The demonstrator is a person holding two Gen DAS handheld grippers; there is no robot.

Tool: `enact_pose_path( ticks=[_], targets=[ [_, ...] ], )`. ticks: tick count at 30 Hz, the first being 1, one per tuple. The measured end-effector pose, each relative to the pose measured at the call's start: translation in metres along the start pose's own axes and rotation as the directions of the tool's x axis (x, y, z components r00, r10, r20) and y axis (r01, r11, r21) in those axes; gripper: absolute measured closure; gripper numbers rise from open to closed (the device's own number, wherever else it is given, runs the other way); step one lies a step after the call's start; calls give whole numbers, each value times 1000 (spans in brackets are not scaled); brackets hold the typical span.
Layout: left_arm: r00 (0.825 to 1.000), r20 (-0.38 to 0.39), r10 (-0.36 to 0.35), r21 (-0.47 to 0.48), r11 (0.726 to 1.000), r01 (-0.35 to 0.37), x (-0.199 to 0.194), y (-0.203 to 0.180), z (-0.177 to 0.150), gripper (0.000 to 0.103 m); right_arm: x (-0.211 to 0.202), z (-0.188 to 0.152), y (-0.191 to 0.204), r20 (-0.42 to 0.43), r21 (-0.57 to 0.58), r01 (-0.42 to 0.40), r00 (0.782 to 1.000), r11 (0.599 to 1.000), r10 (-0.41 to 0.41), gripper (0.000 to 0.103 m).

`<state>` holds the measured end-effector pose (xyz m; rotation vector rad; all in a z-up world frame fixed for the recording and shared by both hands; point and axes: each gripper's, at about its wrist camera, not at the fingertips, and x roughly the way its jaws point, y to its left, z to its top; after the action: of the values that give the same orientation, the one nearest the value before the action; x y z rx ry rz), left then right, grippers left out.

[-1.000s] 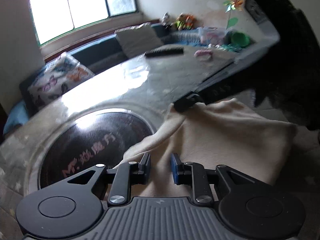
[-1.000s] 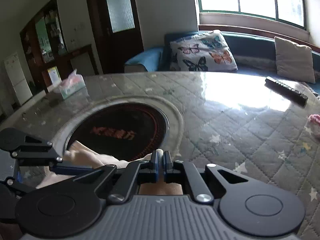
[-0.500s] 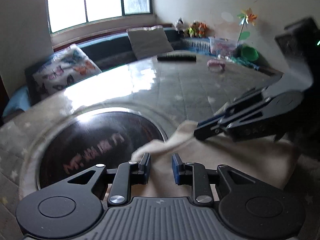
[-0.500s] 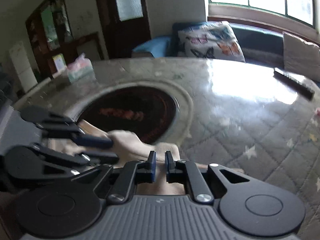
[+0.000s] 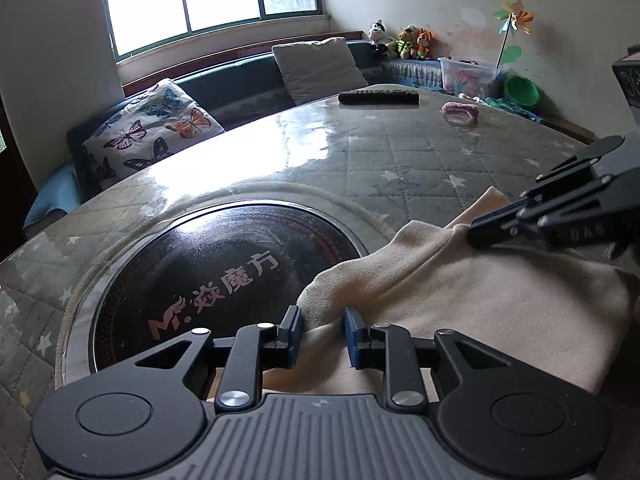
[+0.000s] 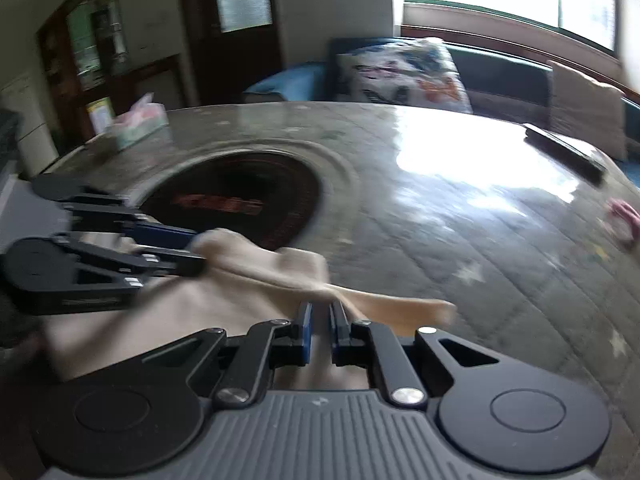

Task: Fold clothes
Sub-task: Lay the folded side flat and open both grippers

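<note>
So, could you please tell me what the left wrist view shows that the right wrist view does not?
Only the left wrist view shows the stuffed toys, pinwheel and green bowl. Only the right wrist view shows the tissue box and dark door. Both show the beige garment, the table, the remote and the butterfly cushion.

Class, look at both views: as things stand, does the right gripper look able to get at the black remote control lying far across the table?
Probably not right away. The right gripper is shut on the cream garment, and the remote control lies at the table's far edge. The tabletop between is bare; it must let go first.
</note>
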<state>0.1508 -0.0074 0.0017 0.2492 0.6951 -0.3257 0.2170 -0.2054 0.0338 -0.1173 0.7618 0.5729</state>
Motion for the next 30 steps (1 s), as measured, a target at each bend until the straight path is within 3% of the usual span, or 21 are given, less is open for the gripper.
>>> enact_pose_path(
  ticks=[3,7,10,15,17,25,30],
  targets=[
    [1000,-3,7,6,1000,-7,0,-1,1,76,-8,-1,-8,23,53,14,1000,999,-15,98],
    [1000,-3,21,14,1000,-20,0,-4,2,76,-22,-9,-2,28,13,-12,1000,1000,12,97],
    [1000,2,30,18,999,-30,-3,-6,2,76,-24,-19,-1,16,-29,22,1000,999,-21,98],
    [998,46,47,32,998,-49,-26,-12,1,74,-41,-18,-6,60,19,46,997,999,-47,95],
    [997,62,47,36,998,-49,-39,-17,-3,69,-50,-18,-3,66,9,29,997,1000,-30,92],
    [995,103,0,27,1000,-3,-82,-45,-36,69,-73,-35,31,65,-69,-69,995,995,74,83],
    [996,85,12,-5,1000,-12,-86,-47,-57,70,-79,-58,42,64,-109,-74,995,991,81,76]
  ],
)
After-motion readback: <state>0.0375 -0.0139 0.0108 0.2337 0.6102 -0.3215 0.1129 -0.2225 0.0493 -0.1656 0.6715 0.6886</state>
